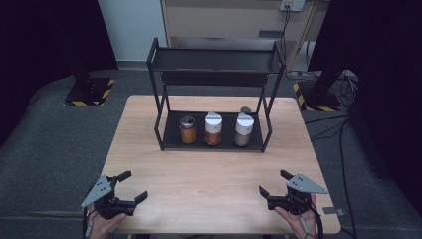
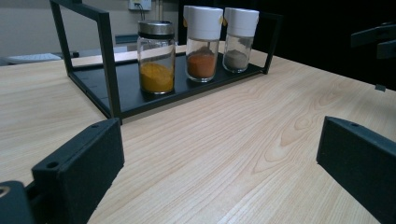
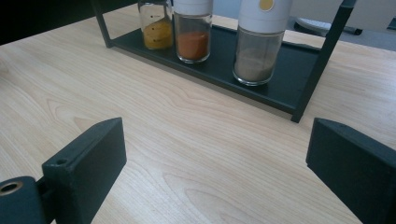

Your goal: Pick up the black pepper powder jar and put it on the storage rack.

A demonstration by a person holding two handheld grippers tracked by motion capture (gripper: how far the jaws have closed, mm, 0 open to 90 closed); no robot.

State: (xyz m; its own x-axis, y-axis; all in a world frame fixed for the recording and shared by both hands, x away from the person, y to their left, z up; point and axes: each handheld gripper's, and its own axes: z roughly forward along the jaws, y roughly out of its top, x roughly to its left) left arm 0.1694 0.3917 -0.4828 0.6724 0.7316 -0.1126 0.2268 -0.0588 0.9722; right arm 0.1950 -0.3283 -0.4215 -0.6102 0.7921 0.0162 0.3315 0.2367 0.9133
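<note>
A black two-tier metal rack [image 1: 162, 124] stands at the far middle of the wooden table [image 1: 209, 174]. On its bottom shelf stand three spice jars in a row: a yellow-powder jar with a metal lid [image 1: 187, 129] [image 2: 156, 56] [image 3: 156, 25], an orange-powder jar with a white cap [image 1: 213, 128] [image 2: 201, 42] [image 3: 192, 32], and a grey-powder jar with a white cap [image 1: 243, 129] [image 2: 239, 39] [image 3: 258, 44]. My left gripper [image 1: 133, 185] [image 2: 219, 163] rests open near the front left corner. My right gripper [image 1: 271, 183] [image 3: 215, 163] rests open near the front right corner. Nothing lies between either pair of jaws.
The rack's top shelf [image 1: 214, 59] holds nothing that I can see. A small dark round object [image 1: 245, 108] lies on the table behind the rack. Beyond the table are stand bases with striped tape [image 1: 89, 92] and loose cables [image 1: 343, 134] on the floor.
</note>
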